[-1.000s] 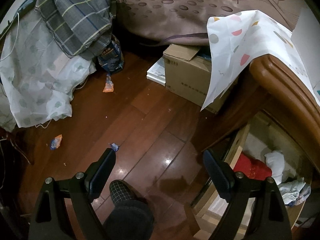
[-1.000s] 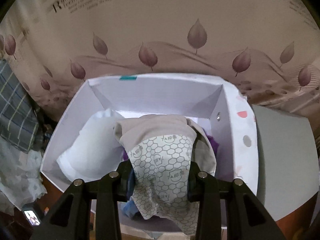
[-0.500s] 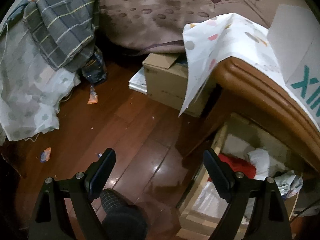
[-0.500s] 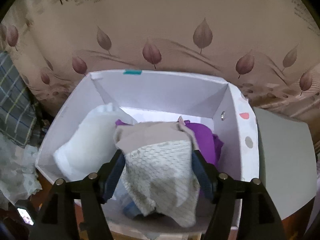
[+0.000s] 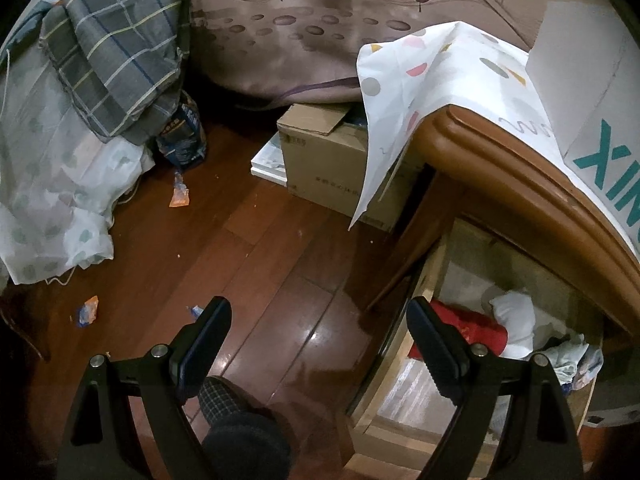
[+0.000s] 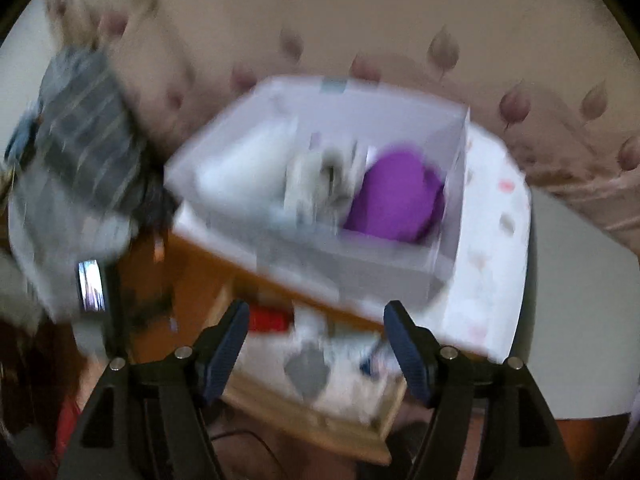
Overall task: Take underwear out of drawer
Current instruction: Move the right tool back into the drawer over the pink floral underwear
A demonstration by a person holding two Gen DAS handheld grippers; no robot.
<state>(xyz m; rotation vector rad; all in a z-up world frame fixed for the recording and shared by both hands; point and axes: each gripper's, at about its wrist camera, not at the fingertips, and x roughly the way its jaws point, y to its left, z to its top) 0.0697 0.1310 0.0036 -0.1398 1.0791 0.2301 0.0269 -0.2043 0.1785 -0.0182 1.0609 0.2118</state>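
Observation:
In the left wrist view the wooden drawer (image 5: 424, 280) stands pulled out at the lower right. It holds a red garment (image 5: 476, 330), a white one (image 5: 514, 316) and a pale patterned one (image 5: 572, 356). My left gripper (image 5: 318, 308) is open and empty over the floor, its right finger above the drawer's left edge. The right wrist view is blurred. My right gripper (image 6: 316, 308) is open and empty over the drawer (image 6: 304, 416). Beyond it, a white box (image 6: 452, 184) on the cabinet top holds the hexagon-patterned underwear (image 6: 320, 184), a purple garment (image 6: 396, 204) and a white item (image 6: 236, 172).
A cardboard box (image 5: 332, 164) sits on the wooden floor beside the cabinet. A dotted cloth (image 5: 440, 80) hangs over the cabinet's corner. Plaid bedding (image 5: 116, 48) is piled at the left, with wrappers (image 5: 178, 196) on the floor. A person's slippered foot (image 5: 224, 400) is below the left gripper.
My right gripper opened and let the patterned underwear drop into the white box, then drew back over the drawer. The left view swung slightly right toward the drawer.

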